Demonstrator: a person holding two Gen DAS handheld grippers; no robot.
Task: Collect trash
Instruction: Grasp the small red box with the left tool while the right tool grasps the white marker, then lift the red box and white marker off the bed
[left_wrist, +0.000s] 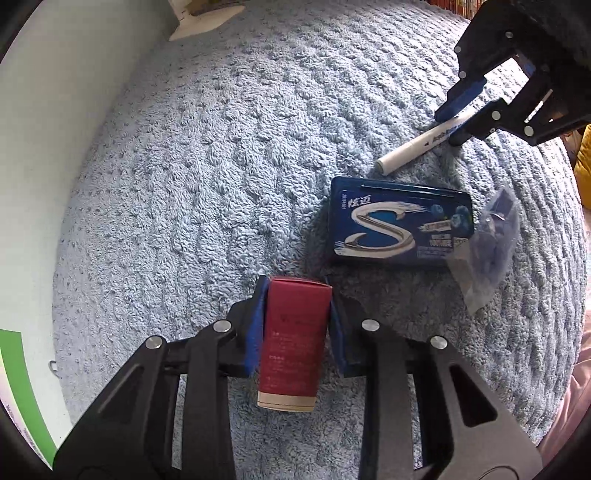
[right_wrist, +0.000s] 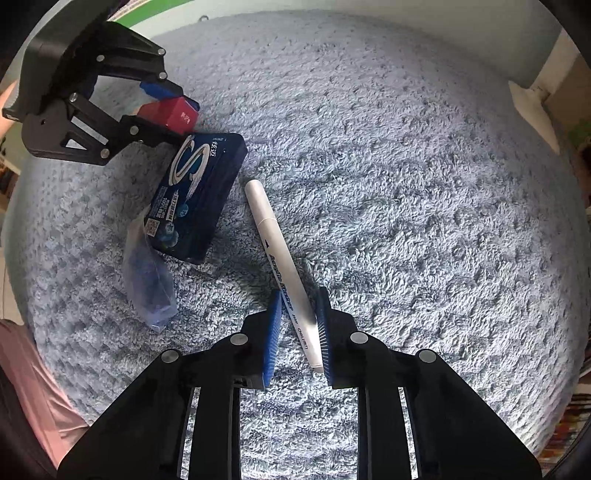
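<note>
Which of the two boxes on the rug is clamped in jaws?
The small red box, clamped by the left gripper. The blue gum box lies free on the rug.

Soft, even daylight, faint shadows beside objects; sharp centres, strong fisheye bending and dark vignetted corners.

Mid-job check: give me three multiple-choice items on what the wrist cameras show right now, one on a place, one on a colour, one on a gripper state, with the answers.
1. Where does the blue gum pack lie?
A. On the shaggy rug
B. In a bin
C. On a shelf

2. What colour is the small box in the left gripper?
A. Green
B. Red
C. Yellow

3. How does the right gripper stand to the white marker?
A. Far away from it
B. Fingers astride it, not yet clamped
C. Lifting it high

Answers: 1 A, it rests flat on the rug; 2 B, red sides show between the blue pads; 3 B, a gap shows on its left side.
</note>
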